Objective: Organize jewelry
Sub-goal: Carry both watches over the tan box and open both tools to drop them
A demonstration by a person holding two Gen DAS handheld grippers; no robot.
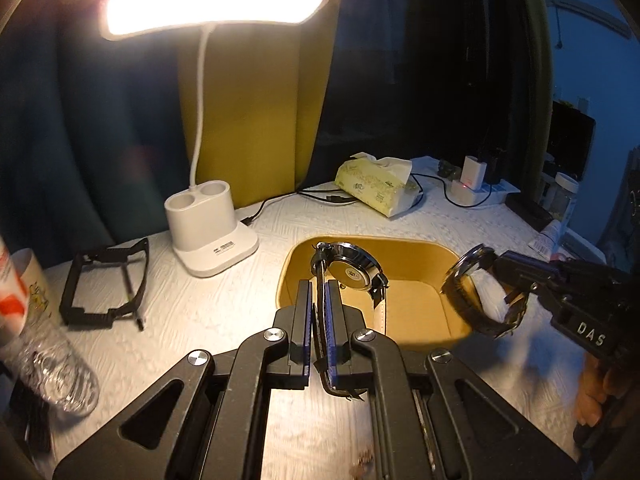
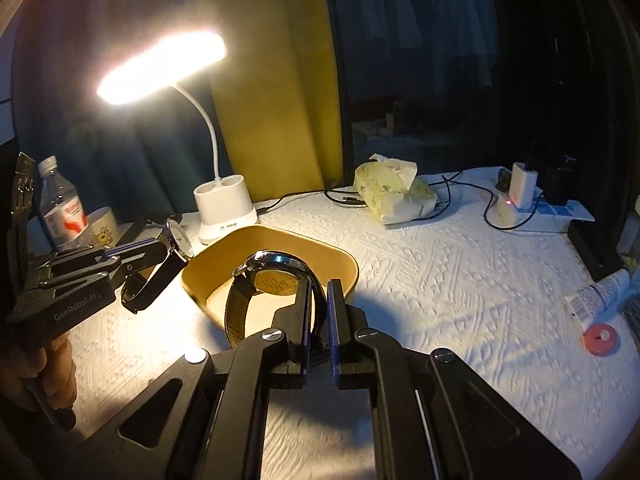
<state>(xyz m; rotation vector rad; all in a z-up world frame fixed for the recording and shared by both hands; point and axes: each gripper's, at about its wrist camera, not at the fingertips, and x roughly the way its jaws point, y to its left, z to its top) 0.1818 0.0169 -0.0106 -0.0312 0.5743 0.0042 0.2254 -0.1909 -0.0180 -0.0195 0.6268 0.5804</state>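
Left wrist view: left gripper (image 1: 318, 300) pinches a silver watch's (image 1: 352, 270) half-hidden strap; at three o'clock, right gripper (image 1: 505, 266) clamps a dark watch (image 1: 468, 280) over the tan tray (image 1: 408, 300).

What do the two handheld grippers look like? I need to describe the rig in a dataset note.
Both are matte black, with angular linkage arms, silver round screw heads and triangular cutouts. The fingers are narrow black bars lined with ridged blue pads. The left gripper carries pale "GenRobot.AI" lettering on its body; the right gripper shows white letters "DAS". Bare fingers wrap each handle; no sleeves or cables show.
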